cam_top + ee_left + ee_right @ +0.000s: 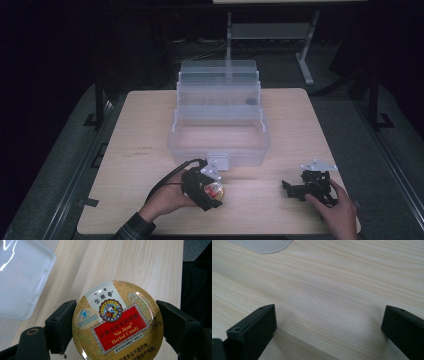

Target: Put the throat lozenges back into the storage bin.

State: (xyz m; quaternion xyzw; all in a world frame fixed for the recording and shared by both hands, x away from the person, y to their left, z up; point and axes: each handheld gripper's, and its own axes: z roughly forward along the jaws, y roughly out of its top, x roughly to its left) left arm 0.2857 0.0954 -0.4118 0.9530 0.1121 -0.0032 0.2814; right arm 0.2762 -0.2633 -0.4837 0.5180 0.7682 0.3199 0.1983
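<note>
Gold candy tin (117,321) clamped in left tongs (212,191); right tongs (309,186) wide, idle. Judged step: carrying. Next: lift toward clear box (220,145) at 12 o'clock.

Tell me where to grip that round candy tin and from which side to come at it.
Grip the candy tin across its widest part, on the rounded rim, one finger on each opposite edge, as the left gripper does now. Come in level with the table: the tin is flat and shallow, and its smooth lid offers no hold.
</note>
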